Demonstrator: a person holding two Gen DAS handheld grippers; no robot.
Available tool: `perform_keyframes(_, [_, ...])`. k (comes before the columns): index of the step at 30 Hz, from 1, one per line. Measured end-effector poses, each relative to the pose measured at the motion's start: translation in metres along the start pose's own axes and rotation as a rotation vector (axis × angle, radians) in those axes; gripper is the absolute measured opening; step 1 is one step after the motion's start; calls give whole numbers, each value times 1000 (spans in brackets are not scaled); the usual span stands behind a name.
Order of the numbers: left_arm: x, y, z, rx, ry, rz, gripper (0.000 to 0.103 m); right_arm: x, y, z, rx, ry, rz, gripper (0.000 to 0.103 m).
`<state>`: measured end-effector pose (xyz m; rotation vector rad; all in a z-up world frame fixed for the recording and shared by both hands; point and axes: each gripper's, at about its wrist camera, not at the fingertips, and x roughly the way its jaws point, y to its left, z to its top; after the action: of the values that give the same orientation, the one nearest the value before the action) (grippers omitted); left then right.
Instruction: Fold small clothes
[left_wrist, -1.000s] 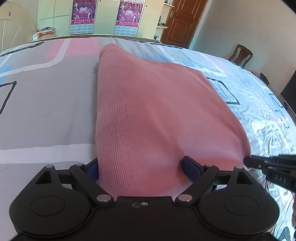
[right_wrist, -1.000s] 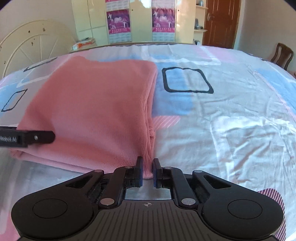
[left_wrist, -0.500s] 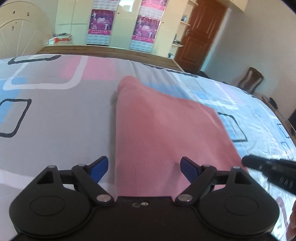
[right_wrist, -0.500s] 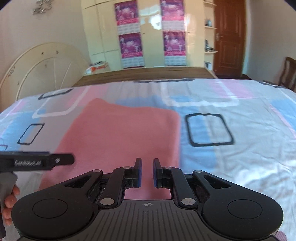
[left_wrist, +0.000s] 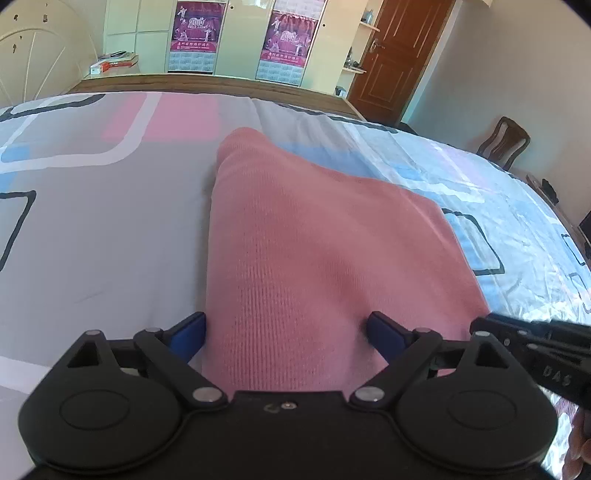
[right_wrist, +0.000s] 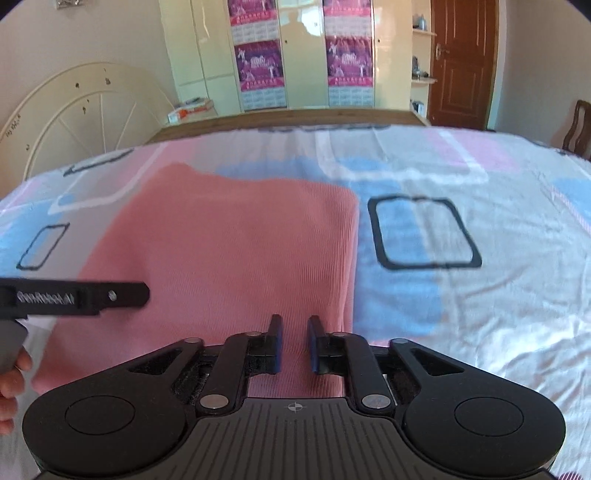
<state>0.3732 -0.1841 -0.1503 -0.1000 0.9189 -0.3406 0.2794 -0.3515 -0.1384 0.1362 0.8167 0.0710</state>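
Note:
A pink knit garment (left_wrist: 314, 240) lies folded flat on the bed, a rough rectangle with its near edge just under both grippers. My left gripper (left_wrist: 288, 332) hovers over the near left part of the garment (right_wrist: 229, 251). Its jaws are wide and still opening, and the blue pads (left_wrist: 192, 332) press on nothing. My right gripper (right_wrist: 294, 332) is above the near right corner, jaws a narrow gap apart and opening, with cloth showing below the gap but not pinched. Each view catches the other gripper: the right gripper (left_wrist: 535, 343) and the left gripper (right_wrist: 74, 297).
The bed sheet (right_wrist: 480, 295) is patterned with pink, blue and grey blocks and black outlines. A cream headboard (right_wrist: 74, 122) stands at the far left. Behind the bed are a wardrobe with posters (right_wrist: 347, 62), a brown door (right_wrist: 461, 62) and a wooden chair (left_wrist: 506, 142). A hand (right_wrist: 11, 387) holds the left gripper.
Both grippers have pulled back and up from the garment's near edge, so more of the room shows. The right jaws, nearly together on the corner before, have parted. The garment stays flat.

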Motion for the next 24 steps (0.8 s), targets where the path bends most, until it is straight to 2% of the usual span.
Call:
perform_keyframes(2, [2, 0, 2, -5, 4, -1, 95, 0, -3, 6, 14, -7, 10, 41])
perform_keyframes(9, [12, 3, 8, -6, 15, -18, 98, 18, -24, 20, 97, 12, 7, 47])
perform_keyframes(11, [16, 4, 9, -11, 22, -29, 99, 23, -32, 21, 135, 30, 17, 58])
perform_keyframes(13, [21, 6, 10, -21, 35, -46, 100, 30, -40, 21, 167, 43, 32, 61])
perform_keyframes(17, [28, 9, 9, -35, 44, -85, 98, 42, -54, 18, 241, 73, 103, 61])
perform_keyframes(20, [29, 9, 10, -24, 40, -107, 91, 45, -59, 20, 277, 64, 150, 59])
perform_keyframes(21, [28, 9, 10, -28, 41, -113, 84, 46, -60, 20, 294, 65, 179, 52])
perform_keyframes(22, [27, 9, 11, -32, 38, -122, 79, 48, -60, 20, 307, 76, 199, 35])
perform_keyframes(24, [22, 8, 12, -40, 32, -126, 66, 51, -58, 19, 329, 86, 218, 31])
